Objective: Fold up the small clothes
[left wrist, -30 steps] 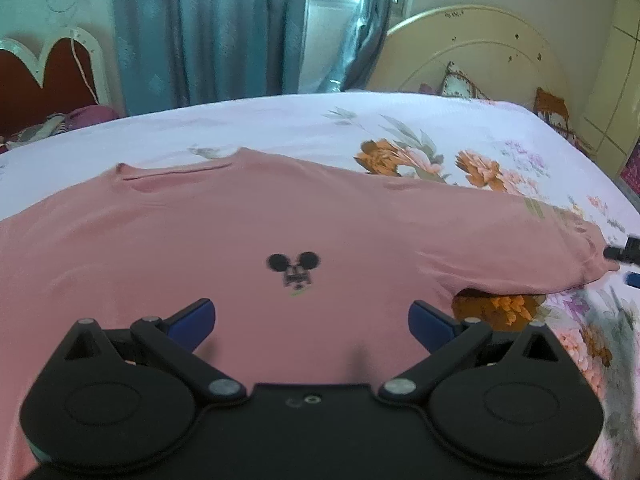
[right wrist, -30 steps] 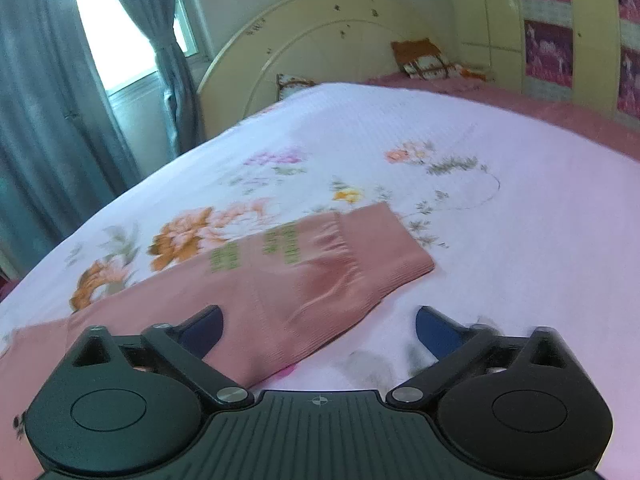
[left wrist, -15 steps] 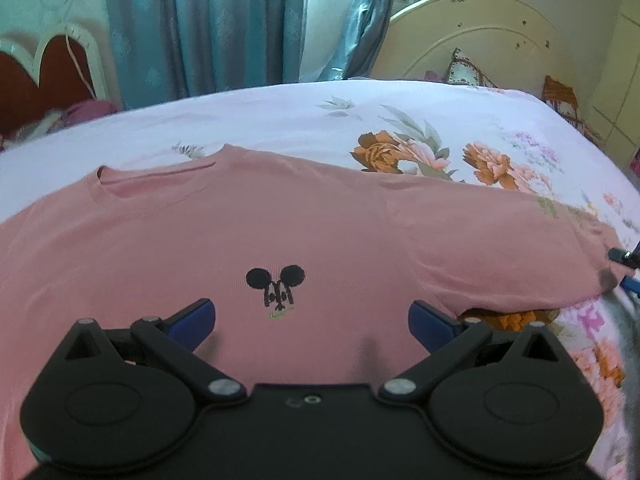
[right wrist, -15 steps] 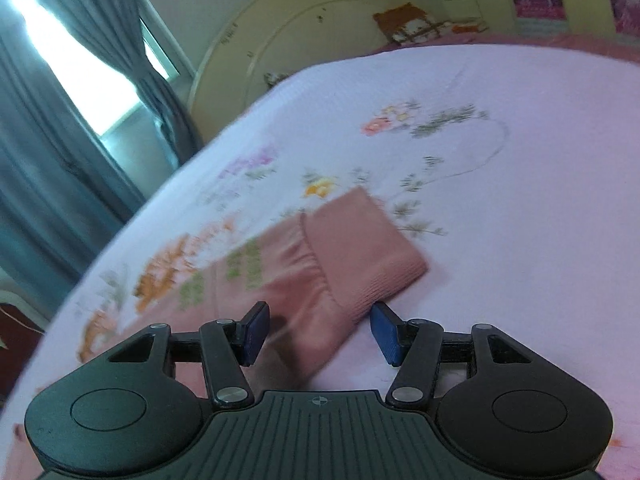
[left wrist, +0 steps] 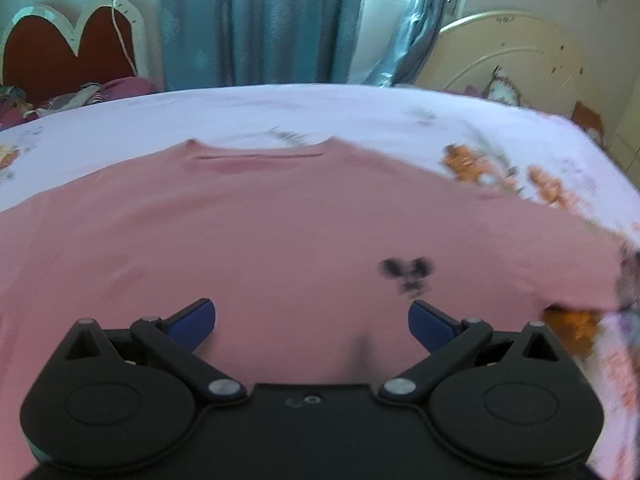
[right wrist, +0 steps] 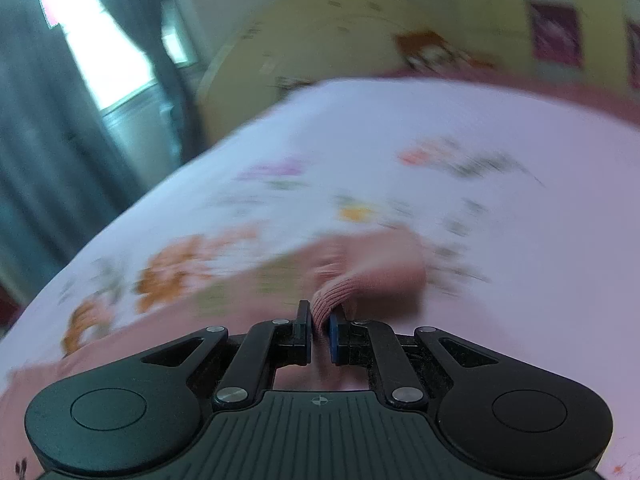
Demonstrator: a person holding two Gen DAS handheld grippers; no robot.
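The pink top lies flat on the floral bedsheet; the right gripper is closing on the ribbed sleeve cuff, cloth pinched between the jaws; the left gripper hangs spread and empty above the top's near body. Risk: the shallow pinch may slip when lifted, dropping the sleeve short of its fold.

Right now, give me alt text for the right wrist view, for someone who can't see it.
The right tool is closing on the ribbed cuff of a pink knit sleeve, cloth pinched between its blue pads. Beyond, blurred, lies a white floral bedsheet, a cream headboard and blue curtains.
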